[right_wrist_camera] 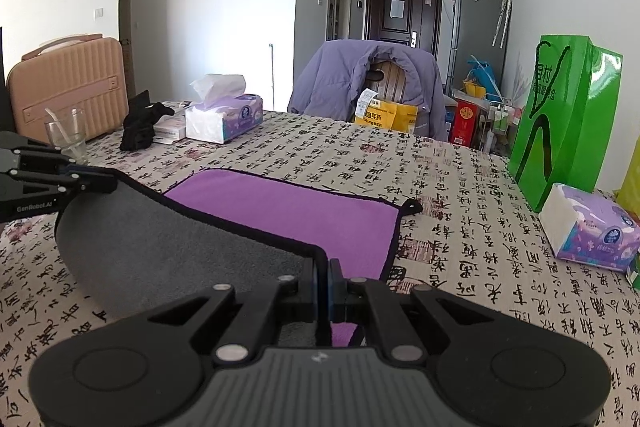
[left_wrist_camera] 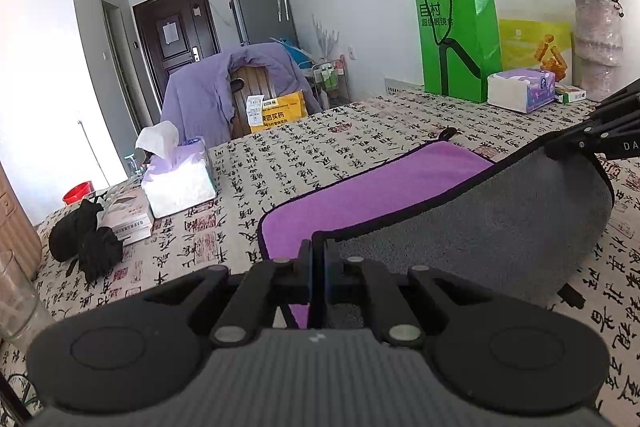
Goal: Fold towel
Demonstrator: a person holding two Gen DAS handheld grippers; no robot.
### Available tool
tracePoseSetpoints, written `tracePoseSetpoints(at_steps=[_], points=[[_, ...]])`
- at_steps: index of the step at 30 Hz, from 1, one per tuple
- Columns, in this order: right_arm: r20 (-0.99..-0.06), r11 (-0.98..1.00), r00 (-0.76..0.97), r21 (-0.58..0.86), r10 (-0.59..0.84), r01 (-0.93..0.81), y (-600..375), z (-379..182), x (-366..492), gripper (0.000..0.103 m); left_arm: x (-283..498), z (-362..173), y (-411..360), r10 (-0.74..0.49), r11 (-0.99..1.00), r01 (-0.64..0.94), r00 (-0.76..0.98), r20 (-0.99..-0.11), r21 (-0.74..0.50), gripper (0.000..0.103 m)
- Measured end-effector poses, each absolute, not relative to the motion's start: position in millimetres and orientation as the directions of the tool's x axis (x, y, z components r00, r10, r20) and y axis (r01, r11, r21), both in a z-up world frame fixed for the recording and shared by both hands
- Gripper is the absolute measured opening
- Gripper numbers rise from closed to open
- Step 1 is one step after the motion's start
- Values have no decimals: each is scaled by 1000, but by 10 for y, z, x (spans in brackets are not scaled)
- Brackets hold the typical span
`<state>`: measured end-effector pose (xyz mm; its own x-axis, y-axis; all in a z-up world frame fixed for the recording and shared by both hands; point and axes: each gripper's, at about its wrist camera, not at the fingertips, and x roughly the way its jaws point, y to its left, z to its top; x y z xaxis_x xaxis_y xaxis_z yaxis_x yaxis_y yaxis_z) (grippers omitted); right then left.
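Over the calligraphy-print table (right_wrist_camera: 460,187), I hold the towel's (right_wrist_camera: 288,211) near edge lifted, left gripper (left_wrist_camera: 319,247) and right gripper (right_wrist_camera: 323,267) each clenched on a corner; its far edge lies flat ahead.

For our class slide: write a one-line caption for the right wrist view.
Right gripper and left gripper each pinch a towel corner, lifting its grey underside over the purple face.
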<state>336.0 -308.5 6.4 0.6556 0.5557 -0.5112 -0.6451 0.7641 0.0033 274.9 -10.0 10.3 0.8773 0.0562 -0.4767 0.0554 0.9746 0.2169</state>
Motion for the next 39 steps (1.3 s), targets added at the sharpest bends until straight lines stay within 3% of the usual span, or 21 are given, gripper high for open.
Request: tracePoseSetpoints(at_steps=[39], points=[[-523, 758, 663, -49, 535, -651, -2934, 65, 3775, 4, 3251, 76, 16, 50, 963, 84, 879, -474, 257, 6]])
